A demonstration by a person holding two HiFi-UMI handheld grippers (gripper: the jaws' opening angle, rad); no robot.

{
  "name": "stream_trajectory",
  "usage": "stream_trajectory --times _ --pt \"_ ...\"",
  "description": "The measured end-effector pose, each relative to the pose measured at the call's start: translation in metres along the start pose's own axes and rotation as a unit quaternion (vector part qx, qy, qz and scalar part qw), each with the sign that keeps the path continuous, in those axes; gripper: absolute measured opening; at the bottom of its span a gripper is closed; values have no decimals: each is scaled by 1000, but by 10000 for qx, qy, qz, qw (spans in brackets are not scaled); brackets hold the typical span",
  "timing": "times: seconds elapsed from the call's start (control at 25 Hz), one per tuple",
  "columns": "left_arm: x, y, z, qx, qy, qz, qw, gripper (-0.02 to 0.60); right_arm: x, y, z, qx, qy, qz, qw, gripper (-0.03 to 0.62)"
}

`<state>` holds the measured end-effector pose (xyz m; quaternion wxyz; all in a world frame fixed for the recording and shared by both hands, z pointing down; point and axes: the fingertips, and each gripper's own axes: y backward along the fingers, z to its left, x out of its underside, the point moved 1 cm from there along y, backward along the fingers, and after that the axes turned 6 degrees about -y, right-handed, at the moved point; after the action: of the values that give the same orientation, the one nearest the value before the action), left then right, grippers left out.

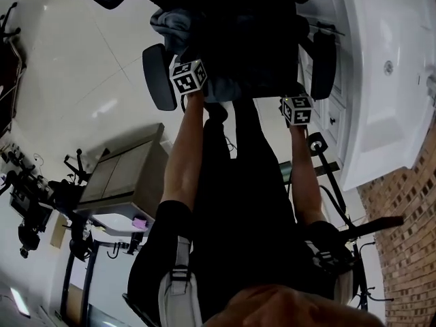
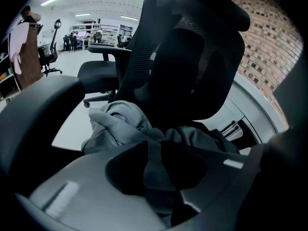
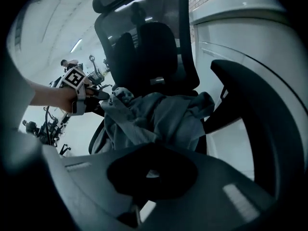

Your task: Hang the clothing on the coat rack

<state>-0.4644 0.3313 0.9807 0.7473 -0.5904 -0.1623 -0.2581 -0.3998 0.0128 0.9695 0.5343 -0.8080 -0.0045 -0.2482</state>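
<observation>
A crumpled grey garment (image 2: pixel 120 124) lies on the seat of a black mesh office chair (image 2: pixel 192 57). My left gripper (image 2: pixel 154 165) is shut on a fold of it, and grey cloth shows between the two dark pads. In the right gripper view the same garment (image 3: pixel 159 117) drapes down to my right gripper (image 3: pixel 151 172), whose jaws are shut at the cloth's lower edge. That view also shows the left gripper (image 3: pixel 107 96) holding the garment's far corner. From the head view both marker cubes (image 1: pixel 189 77) sit over the chair seat, with the fingertips hidden.
The chair's armrests (image 1: pixel 158 77) flank both grippers. A white counter (image 1: pixel 388 80) and a brick wall (image 1: pixel 409 244) stand close on the right. A grey cabinet (image 1: pixel 126 176) is at the left. More office chairs (image 2: pixel 98 73) stand farther off on the pale floor.
</observation>
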Motion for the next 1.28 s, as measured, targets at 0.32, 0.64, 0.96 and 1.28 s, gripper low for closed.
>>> stream_trajectory --times 0.32,0.64,0.96,1.28 --pt "35 -48 19 -100 -221 735 9970 182 7 -12 7 -440 -346 -53 9984 232" --pt "13 -34 17 512 549 86 9971 34 -4 -15 17 -571 -197 -44 9982 244" --pt "-48 88 -13 1320 713 -1695 9740 32 -33 18 35 -786 -15 -371 9962 321" --pt "-71 161 -51 1764 319 -2270 9573 32 -38 -7 52 -656 675 46 9955 337"
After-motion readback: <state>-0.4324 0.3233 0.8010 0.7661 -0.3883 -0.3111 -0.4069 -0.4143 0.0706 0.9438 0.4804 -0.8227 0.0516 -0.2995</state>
